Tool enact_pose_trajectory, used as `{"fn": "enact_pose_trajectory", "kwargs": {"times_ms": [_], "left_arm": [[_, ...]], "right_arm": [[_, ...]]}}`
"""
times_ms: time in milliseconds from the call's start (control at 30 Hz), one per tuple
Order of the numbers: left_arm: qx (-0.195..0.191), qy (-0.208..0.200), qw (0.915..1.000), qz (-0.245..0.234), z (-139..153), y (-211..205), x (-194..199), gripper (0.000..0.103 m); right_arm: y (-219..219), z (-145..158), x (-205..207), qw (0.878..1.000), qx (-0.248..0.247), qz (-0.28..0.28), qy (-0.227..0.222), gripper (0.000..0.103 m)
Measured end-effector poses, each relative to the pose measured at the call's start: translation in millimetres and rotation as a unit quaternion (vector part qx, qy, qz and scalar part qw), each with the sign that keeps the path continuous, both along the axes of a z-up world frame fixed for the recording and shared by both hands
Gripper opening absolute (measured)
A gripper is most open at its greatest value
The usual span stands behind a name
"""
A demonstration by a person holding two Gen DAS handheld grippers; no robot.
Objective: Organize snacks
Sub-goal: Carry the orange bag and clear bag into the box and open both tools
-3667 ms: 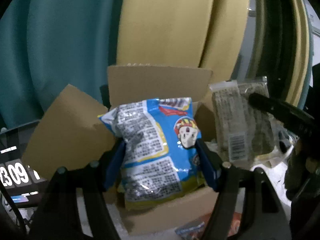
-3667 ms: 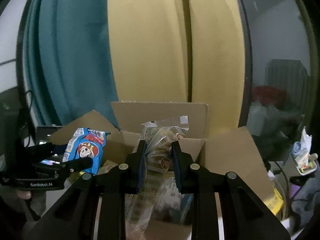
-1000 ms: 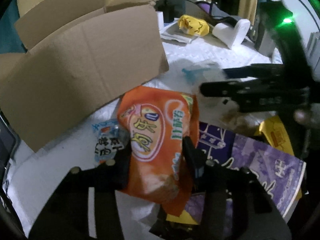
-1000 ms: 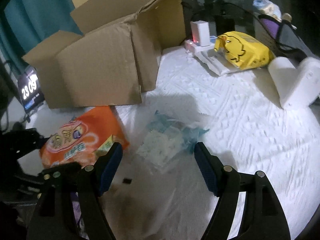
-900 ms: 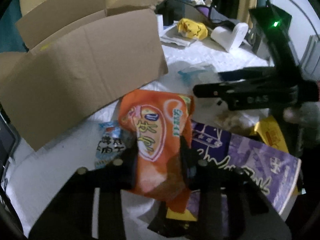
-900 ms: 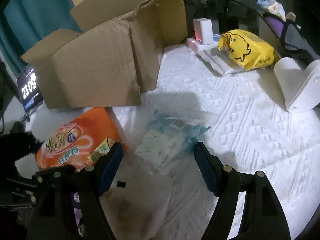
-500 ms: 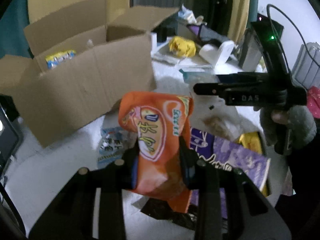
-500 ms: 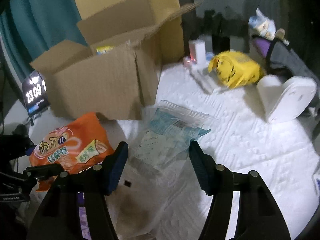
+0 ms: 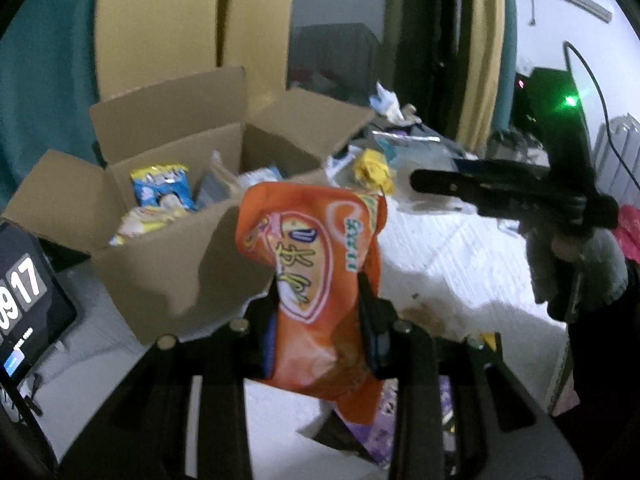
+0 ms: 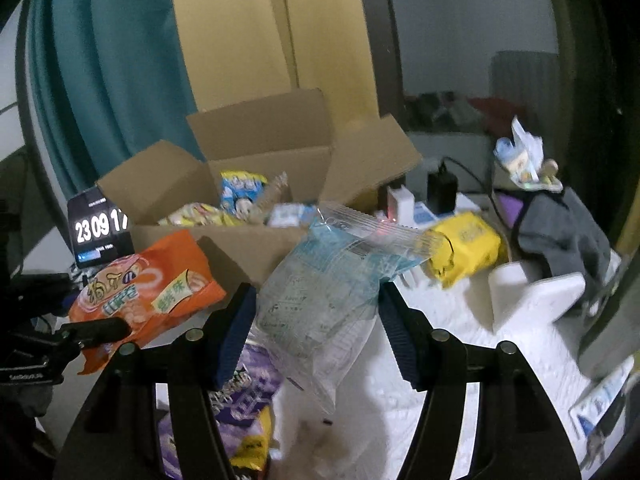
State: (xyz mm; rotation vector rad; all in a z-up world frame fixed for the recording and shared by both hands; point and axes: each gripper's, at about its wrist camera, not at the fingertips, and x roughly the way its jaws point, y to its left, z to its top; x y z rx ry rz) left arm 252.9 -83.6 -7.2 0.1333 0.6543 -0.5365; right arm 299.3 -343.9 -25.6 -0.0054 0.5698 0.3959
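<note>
Low in the frame, our left gripper [image 9: 320,320] has its fingers clamped on the orange snack bag [image 9: 316,280]; our right gripper [image 10: 316,332] pinches the clear blue packet [image 10: 320,296]. Beyond, mid-frame, the open cardboard box [image 10: 256,248] holds snacks.

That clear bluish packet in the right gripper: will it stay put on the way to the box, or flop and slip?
The clear bluish packet looks floppy: its bottom sags below the right gripper. It is probably light, since thin film holds it up. The glossy wrap may slip, so keep the squeeze until it is over the cardboard box.
</note>
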Motion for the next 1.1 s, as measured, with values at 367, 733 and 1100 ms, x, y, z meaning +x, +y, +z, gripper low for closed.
{"fn": "enact_pose_trajectory", "kwargs": {"times_ms": [367, 733, 1100], "left_arm": [[-0.031, -0.036, 0.9976, 0.051, 32.3, 38.5, 31.6, 0.033], [-0.041, -0.052, 0.9934, 0.094, 36.5, 60.2, 76.6, 0.034], [-0.04, -0.046, 0.9905, 0.123, 20.0, 62.5, 135.7, 0.034]], "right_arm": [[34.6, 31.7, 19.6, 0.999, -0.009, 0.031, -0.033, 0.066], [67.7, 42.8, 45.3, 0.997, -0.028, 0.052, -0.048, 0.067], [93.7, 37.2, 85.7, 0.995, -0.053, 0.068, -0.053, 0.067]]}}
